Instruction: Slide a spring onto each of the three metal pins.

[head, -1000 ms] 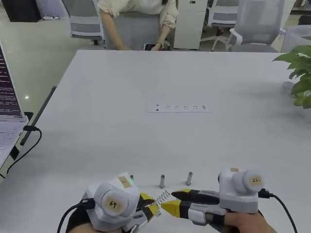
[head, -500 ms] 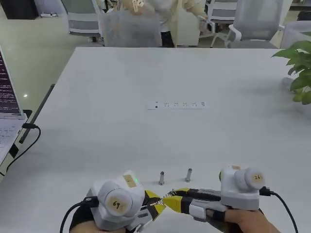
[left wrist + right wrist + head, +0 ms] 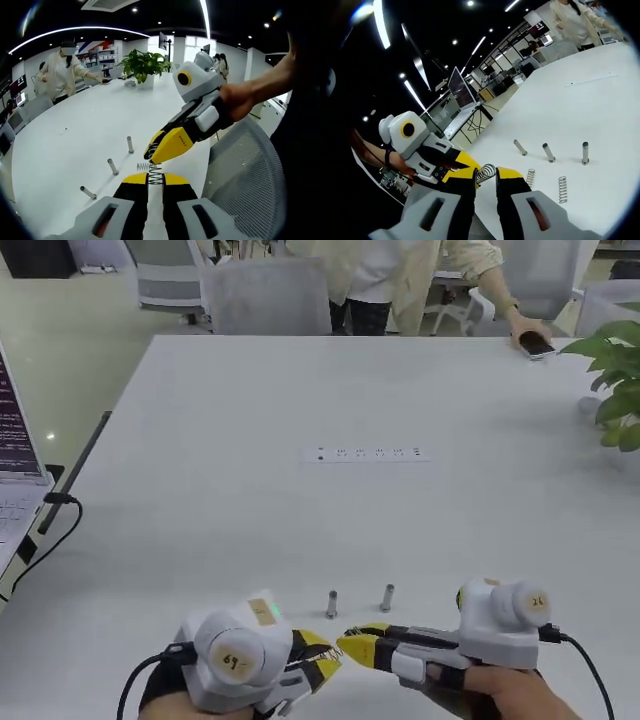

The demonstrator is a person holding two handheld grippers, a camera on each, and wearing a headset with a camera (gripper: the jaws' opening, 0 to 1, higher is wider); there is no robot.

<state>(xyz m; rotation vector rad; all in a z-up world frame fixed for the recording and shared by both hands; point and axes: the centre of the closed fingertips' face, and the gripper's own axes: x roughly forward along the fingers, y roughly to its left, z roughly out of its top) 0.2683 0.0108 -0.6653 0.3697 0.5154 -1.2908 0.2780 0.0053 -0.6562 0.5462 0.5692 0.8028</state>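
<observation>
White counter (image 3: 300, 410) was set with three upright pins (image 3: 548, 152), seen at 12 o'clock of the tongs in the head view. One spring (image 3: 155, 171) was gripped by left tongs (image 3: 155, 181) and right tongs (image 3: 487, 179) together, both closed on it, with spare springs (image 3: 563, 189) lying at 3 o'clock in the right gripper view. It would likely best be held near one end only, its bore kept clear and lined up over a pin.

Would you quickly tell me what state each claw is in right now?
Left claw: closed on the spring.
Right claw: closed on the same spring's other end.
</observation>
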